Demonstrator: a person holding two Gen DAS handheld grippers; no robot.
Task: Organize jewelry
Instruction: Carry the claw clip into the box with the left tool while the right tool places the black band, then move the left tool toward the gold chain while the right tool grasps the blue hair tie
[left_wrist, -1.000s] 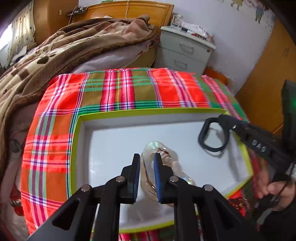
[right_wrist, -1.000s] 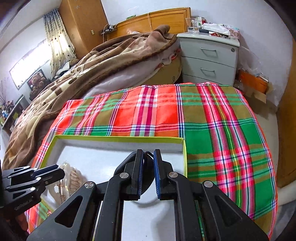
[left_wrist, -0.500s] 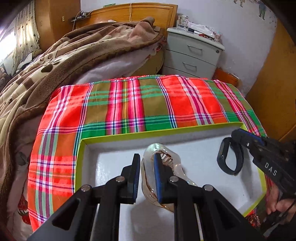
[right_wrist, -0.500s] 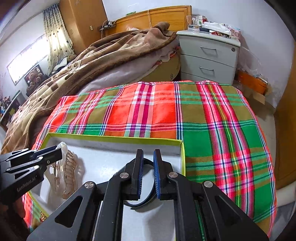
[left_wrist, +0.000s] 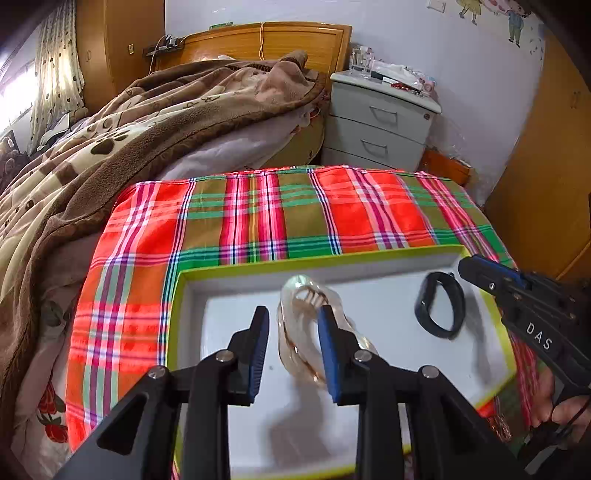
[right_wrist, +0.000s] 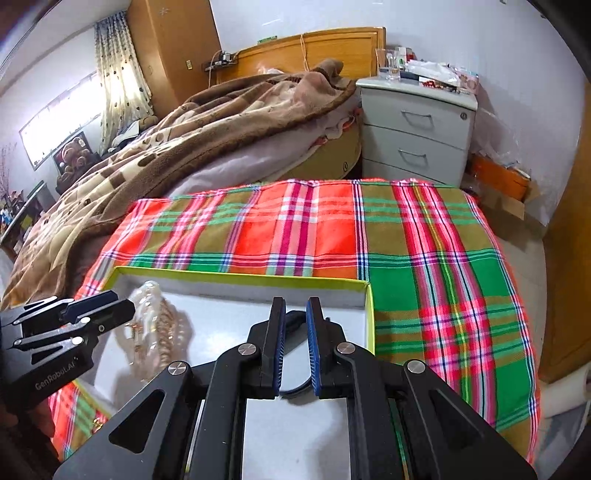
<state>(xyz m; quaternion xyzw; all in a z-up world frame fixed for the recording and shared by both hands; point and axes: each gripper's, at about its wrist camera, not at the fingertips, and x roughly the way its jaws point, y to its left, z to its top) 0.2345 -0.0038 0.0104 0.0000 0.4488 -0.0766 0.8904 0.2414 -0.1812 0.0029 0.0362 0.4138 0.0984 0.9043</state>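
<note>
A white tray with a lime-green rim (left_wrist: 317, 257) (right_wrist: 240, 276) sits on the plaid cloth. A clear, gold-toned hair claw (left_wrist: 306, 332) (right_wrist: 155, 325) is in the tray between the open fingers of my left gripper (left_wrist: 291, 317), blurred and touching the right finger. A black band (left_wrist: 439, 304) lies in the tray's right part. My right gripper (right_wrist: 295, 314) is open a little above it, with the band (right_wrist: 293, 319) showing between and below its fingers. The right gripper also shows in the left wrist view (left_wrist: 491, 277), and the left gripper in the right wrist view (right_wrist: 107, 308).
The red and green plaid cloth (left_wrist: 280, 214) covers the table around the tray. A bed with a brown blanket (left_wrist: 129, 129) lies to the left and behind. A grey drawer nightstand (left_wrist: 380, 122) stands at the back, a wooden cabinet (left_wrist: 546, 166) on the right.
My left gripper has opened and let go of the hair claw, which now drops into the tray. My right gripper has opened and released the black band into the tray. Both grippers have pulled back.
</note>
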